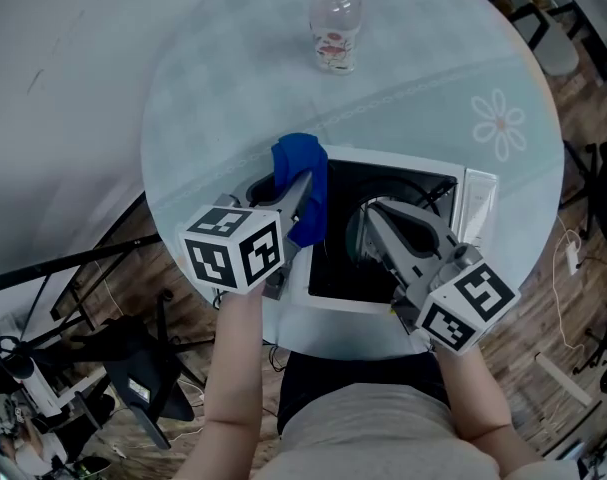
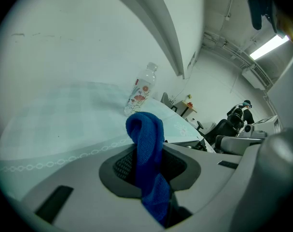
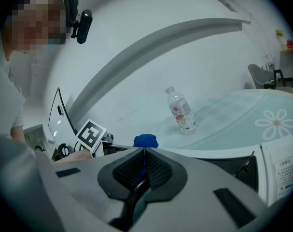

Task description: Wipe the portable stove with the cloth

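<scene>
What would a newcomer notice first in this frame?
The blue cloth stands out most, pinched in the left gripper at the left edge of the stove. The right gripper, jaws shut on nothing, is over the stove's black top. A bottle stands upright at the far side of the round table.

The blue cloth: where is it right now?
In the head view the blue cloth is clamped in the left gripper's jaws, at the left edge of the portable stove, with the water bottle standing beyond it.
</scene>
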`<action>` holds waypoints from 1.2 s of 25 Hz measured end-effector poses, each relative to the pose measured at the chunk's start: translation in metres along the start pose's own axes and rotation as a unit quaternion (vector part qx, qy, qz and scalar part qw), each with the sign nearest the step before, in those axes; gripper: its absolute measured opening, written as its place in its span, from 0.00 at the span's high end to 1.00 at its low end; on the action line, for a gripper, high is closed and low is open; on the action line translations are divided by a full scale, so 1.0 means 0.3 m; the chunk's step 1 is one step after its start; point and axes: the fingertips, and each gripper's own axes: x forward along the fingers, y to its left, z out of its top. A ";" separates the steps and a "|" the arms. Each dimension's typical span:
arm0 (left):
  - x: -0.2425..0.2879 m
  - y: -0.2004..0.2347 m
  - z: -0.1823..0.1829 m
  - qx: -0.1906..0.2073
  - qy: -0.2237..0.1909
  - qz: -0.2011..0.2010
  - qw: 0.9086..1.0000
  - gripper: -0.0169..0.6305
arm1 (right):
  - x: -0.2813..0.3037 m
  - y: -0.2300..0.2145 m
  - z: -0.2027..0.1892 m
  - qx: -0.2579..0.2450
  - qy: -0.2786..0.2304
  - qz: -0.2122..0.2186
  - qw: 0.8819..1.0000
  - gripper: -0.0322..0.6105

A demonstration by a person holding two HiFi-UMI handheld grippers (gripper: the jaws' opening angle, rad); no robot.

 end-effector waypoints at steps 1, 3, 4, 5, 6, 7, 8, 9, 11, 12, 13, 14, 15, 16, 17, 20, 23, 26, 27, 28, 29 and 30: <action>-0.014 -0.007 0.003 0.003 -0.004 0.001 1.000 0.82 | -0.004 0.009 -0.001 -0.002 0.001 0.005 1.000 0.91; -0.047 -0.024 0.008 0.011 -0.014 -0.001 1.000 0.82 | -0.014 0.029 -0.003 -0.007 0.002 0.010 1.000 0.91; -0.063 -0.034 0.010 0.014 -0.020 -0.004 1.000 0.81 | -0.022 0.038 -0.001 -0.010 0.000 0.010 1.000 0.91; -0.080 -0.043 0.012 0.017 -0.027 -0.008 0.999 0.82 | -0.030 0.048 0.003 -0.015 -0.003 0.009 1.000 0.91; -0.098 -0.052 0.016 0.020 -0.037 -0.012 0.999 0.82 | -0.038 0.059 0.008 -0.020 -0.007 0.009 1.000 0.91; -0.120 -0.061 0.019 0.022 -0.048 -0.017 0.998 0.82 | -0.048 0.070 0.012 -0.025 -0.012 0.008 1.000 0.91; -0.144 -0.072 0.023 0.024 -0.061 -0.022 0.998 0.82 | -0.059 0.083 0.014 -0.030 -0.017 0.007 0.999 0.91; -0.169 -0.086 0.025 0.025 -0.074 -0.028 0.997 0.82 | -0.074 0.097 0.016 -0.034 -0.022 0.005 0.999 0.91; -0.228 -0.117 0.028 0.029 -0.098 -0.036 0.994 0.82 | -0.111 0.132 0.020 -0.041 -0.035 0.000 0.999 0.91; -0.259 -0.134 0.028 0.033 -0.108 -0.038 0.993 0.82 | -0.132 0.153 0.022 -0.046 -0.042 -0.002 0.998 0.91; -0.292 -0.152 0.025 0.038 -0.115 -0.039 0.992 0.82 | -0.154 0.177 0.023 -0.050 -0.048 -0.004 0.998 0.91; -0.324 -0.172 0.022 0.045 -0.122 -0.041 0.991 0.82 | -0.177 0.202 0.024 -0.055 -0.055 -0.006 0.997 0.91; -0.355 -0.193 0.018 0.054 -0.127 -0.042 0.989 0.82 | -0.200 0.226 0.024 -0.059 -0.062 -0.007 0.996 0.91; -0.384 -0.213 0.015 0.062 -0.134 -0.045 0.988 0.82 | -0.222 0.250 0.026 -0.061 -0.069 -0.008 0.996 0.91; -0.413 -0.232 0.013 0.070 -0.142 -0.047 0.986 0.82 | -0.242 0.273 0.028 -0.062 -0.076 -0.009 0.995 0.91; -0.493 -0.281 0.013 0.084 -0.170 -0.051 0.981 0.82 | -0.293 0.332 0.031 -0.067 -0.095 -0.015 0.993 0.91; -0.566 -0.340 0.004 0.094 -0.190 -0.059 0.975 0.82 | -0.348 0.392 0.035 -0.083 -0.109 -0.020 0.990 0.91; -0.637 -0.406 -0.011 0.109 -0.208 -0.074 0.969 0.82 | -0.402 0.452 0.035 -0.101 -0.123 -0.023 0.987 0.91; -0.660 -0.428 -0.017 0.115 -0.213 -0.079 0.967 0.82 | -0.419 0.470 0.035 -0.107 -0.127 -0.025 0.986 0.91; -0.682 -0.448 -0.023 0.120 -0.218 -0.082 0.965 0.82 | -0.434 0.487 0.036 -0.111 -0.131 -0.025 0.985 0.91; -0.703 -0.468 -0.030 0.125 -0.223 -0.085 0.963 0.82 | -0.448 0.504 0.036 -0.116 -0.133 -0.026 0.984 0.91; -0.724 -0.488 -0.038 0.129 -0.227 -0.087 0.961 0.82 | -0.461 0.520 0.035 -0.122 -0.135 -0.026 0.983 0.91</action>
